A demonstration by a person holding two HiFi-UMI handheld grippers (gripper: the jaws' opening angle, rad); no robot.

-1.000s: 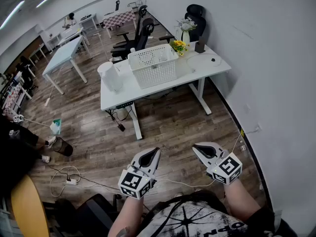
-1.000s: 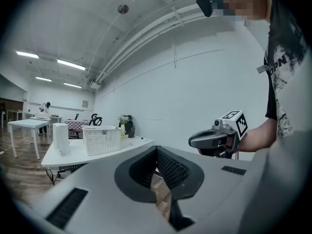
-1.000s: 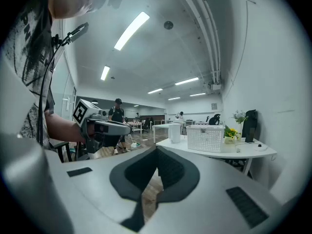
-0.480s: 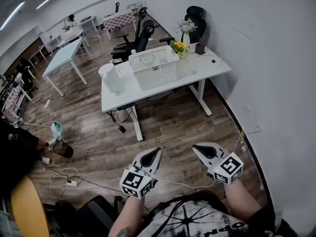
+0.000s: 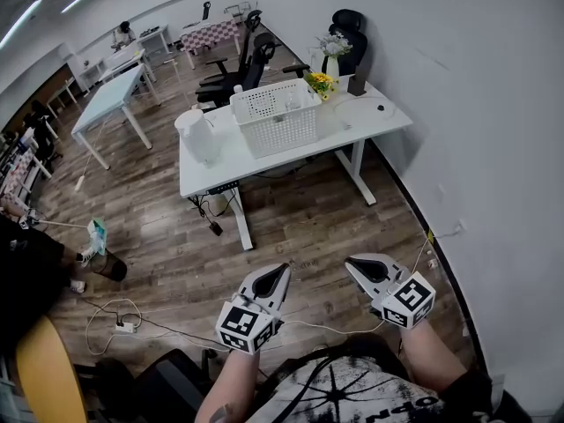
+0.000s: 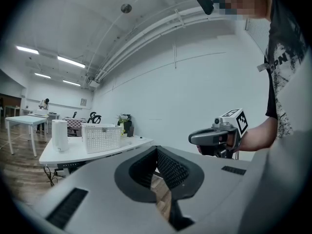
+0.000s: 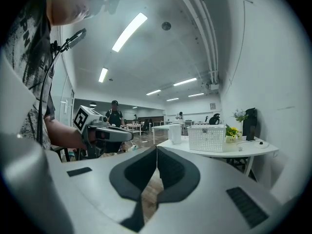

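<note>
Head view: left hand-held gripper [image 5: 281, 270], right hand-held gripper [image 5: 351, 262], ribbed jaws together.

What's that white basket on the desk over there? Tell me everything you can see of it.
The white basket looks like plastic: rectangular, open-topped, its walls pierced all over with small holes. It stands upright near the middle of the white desk, apart from a white cylindrical container on one side and yellow flowers on the other.
</note>
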